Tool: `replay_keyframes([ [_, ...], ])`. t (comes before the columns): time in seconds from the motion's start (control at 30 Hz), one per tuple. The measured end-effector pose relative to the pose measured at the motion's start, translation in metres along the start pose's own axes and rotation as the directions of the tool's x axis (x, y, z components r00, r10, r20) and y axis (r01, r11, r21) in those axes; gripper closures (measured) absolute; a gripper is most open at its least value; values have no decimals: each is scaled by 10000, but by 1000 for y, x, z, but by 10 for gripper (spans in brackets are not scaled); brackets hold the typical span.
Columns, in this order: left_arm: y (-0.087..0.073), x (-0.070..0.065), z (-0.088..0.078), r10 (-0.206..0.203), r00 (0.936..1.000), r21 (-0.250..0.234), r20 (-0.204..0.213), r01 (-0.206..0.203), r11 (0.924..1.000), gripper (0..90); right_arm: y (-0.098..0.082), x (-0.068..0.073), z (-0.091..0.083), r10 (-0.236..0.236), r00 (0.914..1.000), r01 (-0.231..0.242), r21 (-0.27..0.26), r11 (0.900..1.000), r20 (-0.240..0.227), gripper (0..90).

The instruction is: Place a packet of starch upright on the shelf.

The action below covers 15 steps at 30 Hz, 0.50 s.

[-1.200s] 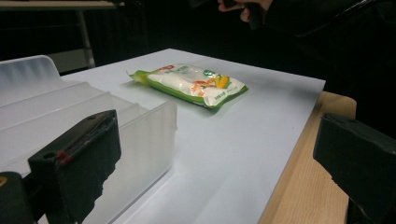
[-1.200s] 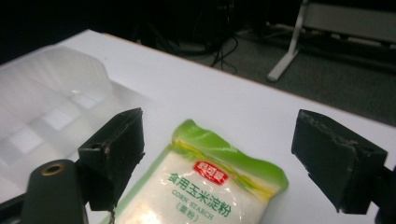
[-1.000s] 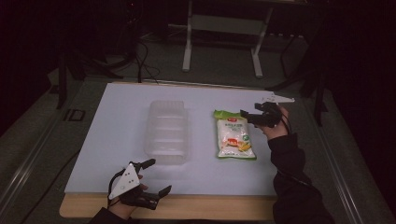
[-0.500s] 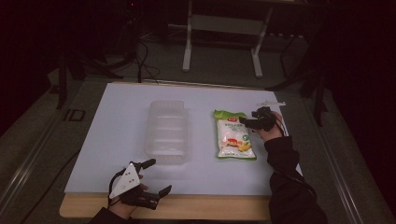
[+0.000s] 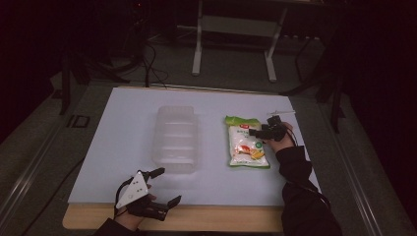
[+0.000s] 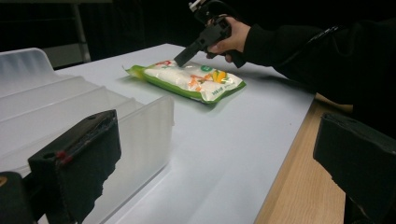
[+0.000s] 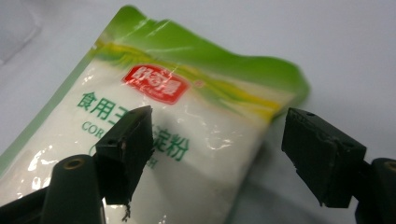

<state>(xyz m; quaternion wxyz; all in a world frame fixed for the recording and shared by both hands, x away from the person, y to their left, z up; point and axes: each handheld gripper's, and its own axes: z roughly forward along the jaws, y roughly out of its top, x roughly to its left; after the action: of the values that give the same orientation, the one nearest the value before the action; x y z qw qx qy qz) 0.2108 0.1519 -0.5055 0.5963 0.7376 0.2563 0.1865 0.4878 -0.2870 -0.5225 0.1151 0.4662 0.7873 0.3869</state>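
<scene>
Right hand-held gripper, jaws spread and holding nothing, straddles the starch bag's far edge; it should sink until both pads flank the bag, then close. Left hand-held gripper sits released, well clear of the bag.

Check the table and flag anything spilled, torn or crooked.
Nothing stands out. The green and white bag lies flat and looks sealed, with no powder on the white table. The clear plastic container sits squarely beside it. The right gripper has its jaws open over the bag.

High view looks down; gripper views sit low (all share the pouch).
</scene>
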Motion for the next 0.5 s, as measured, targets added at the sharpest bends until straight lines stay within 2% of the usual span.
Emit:
replay_keyframes([
  [0.13,0,0,0,0,10000,14,2,0,10000,13,1,-2,5,504,9983,-496,261,9984,-301,247],
  [0.23,0,0,0,-12,10000,20,17,12,10000,13,-1,-5,7,1196,9906,-1173,368,9924,-665,279],
  [0.4,0,0,1,39,10000,78,58,-40,10000,13,2,2,7,1148,9916,-1108,666,9916,-591,400],
  [0.5,0,0,1,38,10000,80,52,-39,10000,13,4,7,7,1098,9933,-1070,723,9916,-357,460],
])
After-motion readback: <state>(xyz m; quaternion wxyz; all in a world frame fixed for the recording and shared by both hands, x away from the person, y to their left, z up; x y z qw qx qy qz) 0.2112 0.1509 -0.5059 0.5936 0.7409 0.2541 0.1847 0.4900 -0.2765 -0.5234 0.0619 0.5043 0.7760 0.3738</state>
